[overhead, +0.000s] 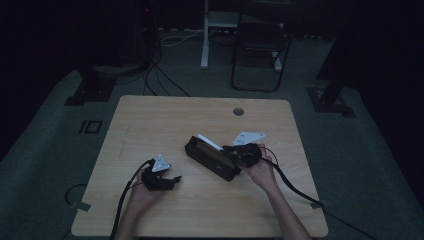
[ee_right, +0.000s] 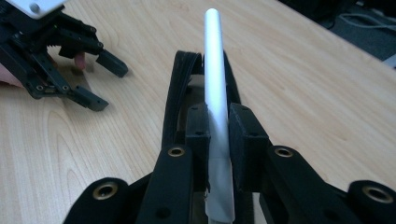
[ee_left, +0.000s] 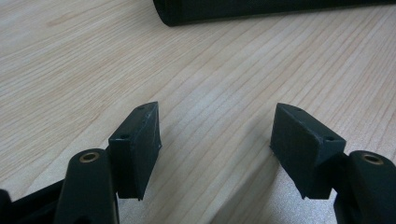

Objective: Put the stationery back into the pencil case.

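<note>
White and slim, a plastic pen-like stick (ee_right: 215, 88) was pinched between the pads of the right claw (ee_right: 219, 140), rising over the open mouth of a long black fabric case (overhead: 210, 157) that lay slantwise near the middle of the pale wooden counter (overhead: 150, 120). The left claw (overhead: 167, 181) rested toward the counter's near left edge, its jaws apart with nothing between them, well clear of the case. Bare wood lay between the two.
</note>
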`<state>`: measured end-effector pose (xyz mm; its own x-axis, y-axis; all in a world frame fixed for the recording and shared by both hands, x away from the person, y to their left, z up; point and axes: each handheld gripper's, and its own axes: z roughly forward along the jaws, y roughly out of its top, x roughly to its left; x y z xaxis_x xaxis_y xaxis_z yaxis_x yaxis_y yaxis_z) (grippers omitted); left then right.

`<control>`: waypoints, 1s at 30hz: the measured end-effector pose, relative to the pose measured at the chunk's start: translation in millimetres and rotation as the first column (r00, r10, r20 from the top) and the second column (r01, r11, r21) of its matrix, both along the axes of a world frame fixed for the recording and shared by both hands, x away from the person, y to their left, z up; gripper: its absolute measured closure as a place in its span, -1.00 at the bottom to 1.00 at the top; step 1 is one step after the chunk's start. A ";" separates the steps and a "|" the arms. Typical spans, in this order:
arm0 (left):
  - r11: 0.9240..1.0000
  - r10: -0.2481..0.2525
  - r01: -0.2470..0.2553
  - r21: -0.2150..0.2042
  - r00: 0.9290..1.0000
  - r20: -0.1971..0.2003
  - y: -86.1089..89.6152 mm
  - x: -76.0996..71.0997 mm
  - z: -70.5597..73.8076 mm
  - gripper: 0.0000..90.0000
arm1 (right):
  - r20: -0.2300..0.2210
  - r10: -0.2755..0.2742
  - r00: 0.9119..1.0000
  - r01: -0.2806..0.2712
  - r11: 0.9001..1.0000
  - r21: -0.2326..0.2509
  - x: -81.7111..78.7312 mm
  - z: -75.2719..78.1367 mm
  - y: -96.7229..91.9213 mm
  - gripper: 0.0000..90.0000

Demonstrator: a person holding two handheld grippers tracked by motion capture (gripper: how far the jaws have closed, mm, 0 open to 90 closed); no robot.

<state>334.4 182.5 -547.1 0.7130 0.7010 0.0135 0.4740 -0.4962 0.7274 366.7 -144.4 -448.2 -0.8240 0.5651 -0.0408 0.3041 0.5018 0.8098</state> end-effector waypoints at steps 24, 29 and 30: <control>1.000 -0.002 0.002 0.002 1.000 0.000 -0.2 -0.2 0.0 -0.26 | 0.010 -0.054 0.998 0.054 0.998 0.045 3.3 -8.0 4.4 0.04; 1.000 -0.001 0.001 0.001 1.000 -0.001 -0.3 -0.2 -0.1 -0.26 | 0.010 -0.096 0.995 0.096 0.994 0.056 1.1 -6.2 -12.0 -0.04; 1.000 -0.001 0.001 0.001 1.000 -0.001 -0.3 -0.2 0.0 -0.26 | 0.012 -0.106 0.994 0.105 0.993 0.055 0.8 -6.4 -15.8 -0.05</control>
